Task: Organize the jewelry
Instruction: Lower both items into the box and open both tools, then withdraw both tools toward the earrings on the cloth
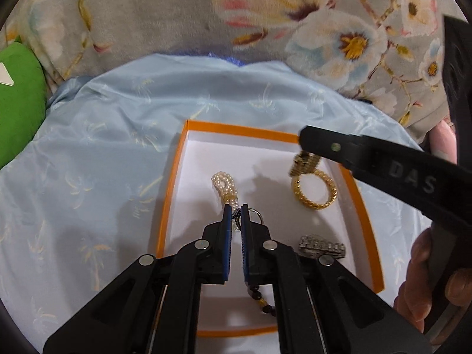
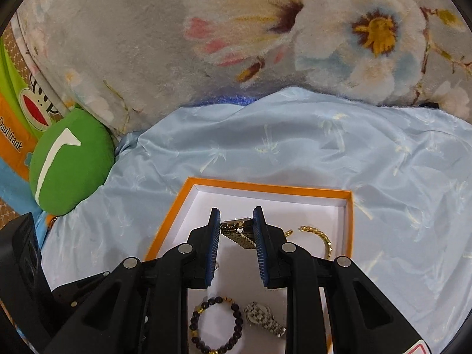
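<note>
An orange-rimmed white box [image 1: 236, 131] [image 2: 265, 187] lies on a light blue cloth. My left gripper [image 1: 236, 209] is shut on a pearl bracelet [image 1: 223, 183] and a small dark chain with a ring, just above the box floor. My right gripper [image 2: 236, 215] [image 1: 306, 147] is shut on a gold watch [image 2: 240, 231] [image 1: 303, 163] and holds it over the box. A gold coil bracelet [image 1: 315, 190] [image 2: 320, 236], a silver watch [image 1: 321, 246] [image 2: 264, 318] and a dark bead bracelet [image 2: 216, 326] [image 1: 261, 298] lie inside the box.
The light blue cloth [image 1: 103, 162] [image 2: 383, 191] covers the surface around the box. A floral blanket [image 1: 177, 14] [image 2: 177, 44] rises behind it. A green cushion [image 1: 17, 103] [image 2: 70, 162] sits at the left. A hand [image 1: 427, 280] grips the right tool.
</note>
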### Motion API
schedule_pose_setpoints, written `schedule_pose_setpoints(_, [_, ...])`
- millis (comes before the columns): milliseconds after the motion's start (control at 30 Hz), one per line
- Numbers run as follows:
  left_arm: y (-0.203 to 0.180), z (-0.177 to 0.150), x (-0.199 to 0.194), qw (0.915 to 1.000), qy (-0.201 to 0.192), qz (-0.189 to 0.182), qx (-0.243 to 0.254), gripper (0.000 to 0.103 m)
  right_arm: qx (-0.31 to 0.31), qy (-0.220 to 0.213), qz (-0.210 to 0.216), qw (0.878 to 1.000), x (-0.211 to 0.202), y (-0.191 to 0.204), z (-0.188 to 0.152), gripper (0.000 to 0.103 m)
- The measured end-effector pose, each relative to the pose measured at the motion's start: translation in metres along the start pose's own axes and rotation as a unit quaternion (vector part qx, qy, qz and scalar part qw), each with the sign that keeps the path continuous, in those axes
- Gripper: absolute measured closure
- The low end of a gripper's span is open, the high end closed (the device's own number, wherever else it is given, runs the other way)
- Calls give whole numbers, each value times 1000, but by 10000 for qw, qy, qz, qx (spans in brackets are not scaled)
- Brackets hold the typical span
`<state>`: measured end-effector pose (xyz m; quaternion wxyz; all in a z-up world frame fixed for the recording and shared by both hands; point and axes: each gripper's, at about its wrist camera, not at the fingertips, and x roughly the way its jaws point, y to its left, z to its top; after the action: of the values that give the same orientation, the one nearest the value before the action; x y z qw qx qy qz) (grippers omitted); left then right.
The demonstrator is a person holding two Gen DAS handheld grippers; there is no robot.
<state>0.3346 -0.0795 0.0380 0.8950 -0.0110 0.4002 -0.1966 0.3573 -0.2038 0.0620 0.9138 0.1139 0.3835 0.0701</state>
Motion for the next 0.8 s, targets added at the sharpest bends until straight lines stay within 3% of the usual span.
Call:
schedule_pose_setpoints(233, [4,-10,16,9998,205,51,29,98,-133,487,-132,9986,32,3,-15,82])
schedule_pose_setpoints(567, [5,-17,15,9998,169,120,56,98,-202,667,-188,9974,36,-1,-32,80])
schedule_pose_setpoints(633, [5,-19,13,9998,137,141,62,93,-254,646,-229,9973,33,0,-34,78])
schedule_pose_setpoints(700, [7,-21,11,9998,122,142,36,74,-253,588,-220,9977,27,1,-36,74])
schedule_pose_setpoints(800, [9,-25,-4,9999,-86,104,-37,67,-156,408,-113,9990,6,-2,-38,73])
